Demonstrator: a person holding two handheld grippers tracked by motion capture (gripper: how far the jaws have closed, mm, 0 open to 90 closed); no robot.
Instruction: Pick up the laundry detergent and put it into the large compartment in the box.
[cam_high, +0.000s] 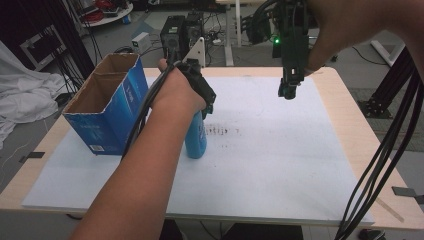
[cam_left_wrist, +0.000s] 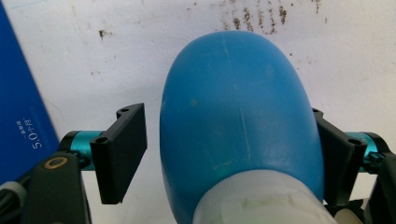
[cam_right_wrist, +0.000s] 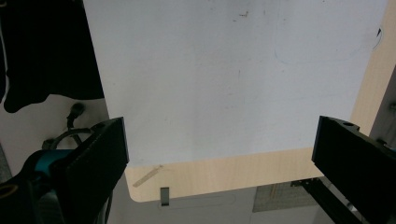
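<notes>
Blue bottle (cam_high: 195, 140) stands upright on the white mat (cam_high: 280, 170), just right of the open blue carton (cam_high: 107, 102). Left gripper (cam_high: 205, 102) straddles its top, jaws spread, left jaw clear of it. Right gripper (cam_high: 288, 90) hangs above the far mat, jaws wide apart, empty.

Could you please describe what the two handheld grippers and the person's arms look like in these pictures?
Both are black. The left gripper carries a grey three-cornered plate, flat rectangular jaws and teal fittings behind them. The right gripper shows a green light. Thick black cables trail from each. The forearms are bare, without sleeves.
</notes>
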